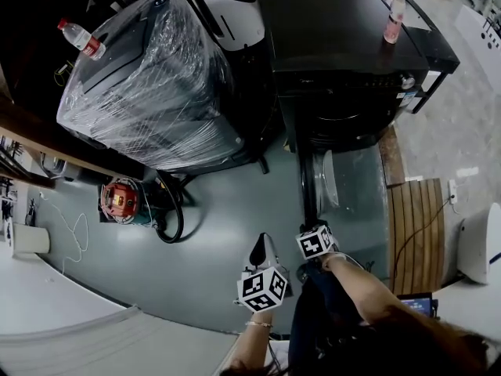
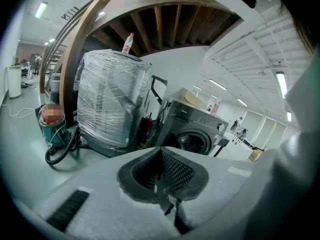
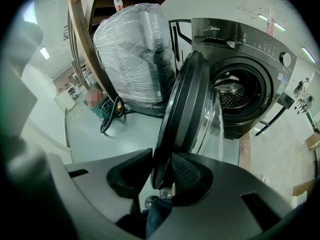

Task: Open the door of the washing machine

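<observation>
- As the door [image 3: 186, 109] stands swung well out from the front of the washing machine [image 1: 344, 61], the drum [image 3: 232, 91] mouth is fully exposed. Hinge is on the side nearer the wrapped unit.
- Door is a dark round frame with a clear bowl. From the head view it juts from the machine front toward the person, edge-on.
- Right gripper [image 3: 162, 160]: jaws spread wide, astride the free edge of the door. The rim sits between the pads, close against the right one, and no firm clamp shows. Reads as released, not gripping.
- Left gripper [image 2: 161, 151]: pads together, nothing between them. It is held beside the right one, off the door, facing the machine from a short way back.
- Washing machine is dark grey, with a control knob [image 3: 285, 59] at the panel's far end and a pink bottle [image 1: 394, 18] upright on top near the back corner.
- Just beside the machine stands a film-wrapped appliance [image 1: 149, 84], tilted in the head view, with a water bottle [image 1: 81, 37] on top.
- Past that, on the grey floor [image 1: 227, 210], there is a red-and-green canister [image 1: 121, 200] with a black hose [image 1: 174, 210] looped next to it.
- Wooden slatted board [image 1: 419, 225] lies on the floor on the far side of the door.
</observation>
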### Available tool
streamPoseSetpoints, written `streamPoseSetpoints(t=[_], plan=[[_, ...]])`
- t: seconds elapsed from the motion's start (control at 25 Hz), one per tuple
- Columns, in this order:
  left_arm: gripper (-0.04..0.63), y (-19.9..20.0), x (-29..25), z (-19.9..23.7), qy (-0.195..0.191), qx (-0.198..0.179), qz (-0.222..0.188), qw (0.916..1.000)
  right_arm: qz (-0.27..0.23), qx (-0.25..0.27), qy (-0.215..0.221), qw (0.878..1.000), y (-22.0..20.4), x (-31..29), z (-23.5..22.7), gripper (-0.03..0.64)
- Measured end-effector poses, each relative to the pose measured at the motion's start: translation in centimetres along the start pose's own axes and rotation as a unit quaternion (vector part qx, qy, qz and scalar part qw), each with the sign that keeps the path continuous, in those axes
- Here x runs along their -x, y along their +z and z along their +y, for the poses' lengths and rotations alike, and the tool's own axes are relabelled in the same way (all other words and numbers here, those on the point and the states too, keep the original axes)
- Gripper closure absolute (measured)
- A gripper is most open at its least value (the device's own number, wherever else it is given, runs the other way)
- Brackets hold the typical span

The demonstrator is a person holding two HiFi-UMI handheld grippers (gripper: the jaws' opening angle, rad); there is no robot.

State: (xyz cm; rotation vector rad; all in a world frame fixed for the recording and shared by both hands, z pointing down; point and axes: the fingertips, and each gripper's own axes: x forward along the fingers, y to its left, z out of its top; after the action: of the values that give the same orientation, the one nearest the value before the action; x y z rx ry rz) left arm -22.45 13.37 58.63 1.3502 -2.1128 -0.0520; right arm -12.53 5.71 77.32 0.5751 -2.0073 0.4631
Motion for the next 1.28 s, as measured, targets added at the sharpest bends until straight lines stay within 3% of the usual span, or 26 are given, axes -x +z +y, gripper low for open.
streamPoseSetpoints(t=[0.4, 0.76, 1.0, 1.28], plan=[[0.581, 1.8, -0.5, 2.4, 0.055, 0.022, -0.018, 0.9981, 0.008, -0.024, 0.005, 1.0, 0.7, -1.0, 2.2, 0.506], [0.581, 3.0, -0.4, 4.2, 0.076, 0.028, -0.03, 0.9962, 0.014, -0.05, 0.01, 0.999, 1.9, -1.9, 4.4, 0.506], [0.581, 3.8, -0.9, 6.7, 0.063, 0.019, -0.023, 0.9975, 0.005, -0.068, 0.001, 0.998, 3.2, -2.6, 6.1, 0.506], [0.581, 5.8, -1.9, 9.3, 0.014, -0.01, -0.006, 0.9998, -0.008, -0.101, -0.02, 0.995, 5.0, -4.0, 8.1, 0.505]])
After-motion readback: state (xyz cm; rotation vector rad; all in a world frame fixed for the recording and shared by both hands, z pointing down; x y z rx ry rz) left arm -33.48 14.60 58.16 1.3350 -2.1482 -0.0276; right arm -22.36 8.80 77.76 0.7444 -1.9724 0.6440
